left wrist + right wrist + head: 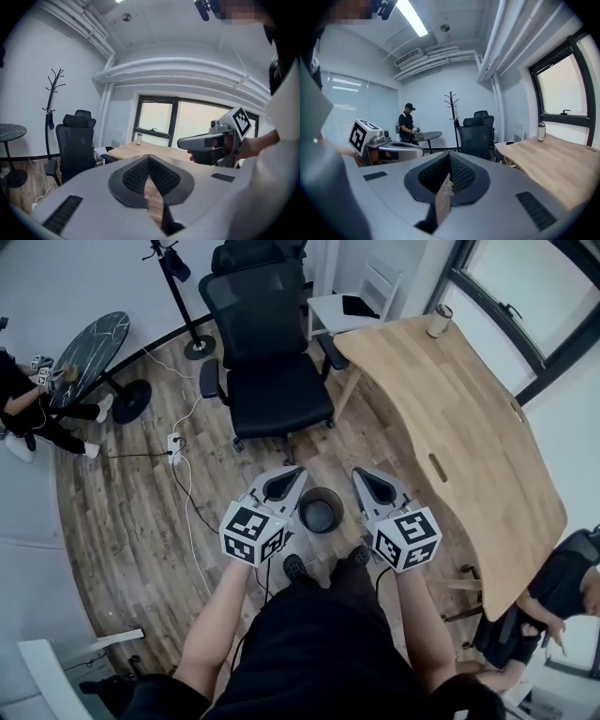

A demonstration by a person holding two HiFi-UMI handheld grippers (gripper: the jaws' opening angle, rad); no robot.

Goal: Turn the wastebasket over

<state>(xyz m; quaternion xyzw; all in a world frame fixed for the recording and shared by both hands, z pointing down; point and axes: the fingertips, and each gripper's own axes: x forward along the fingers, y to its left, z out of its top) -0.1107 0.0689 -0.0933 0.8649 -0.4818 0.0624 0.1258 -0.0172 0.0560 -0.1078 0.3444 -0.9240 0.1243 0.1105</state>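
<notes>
The wastebasket is a small black round bin on the wooden floor, seen from above between my two grippers, just in front of the person's feet. My left gripper hangs above and to the left of its rim, jaws shut and empty. To the right of the rim and also above it, my right gripper is shut and empty too. Neither touches the bin. The left gripper view shows the closed jaws pointing across the room, with the right gripper beside them. In the right gripper view the closed jaws aim at the chair. The bin shows in neither gripper view.
A black office chair stands just beyond the bin. A curved wooden desk with a cup runs along the right. A power strip with cable lies on the floor to the left. Other people are at both edges.
</notes>
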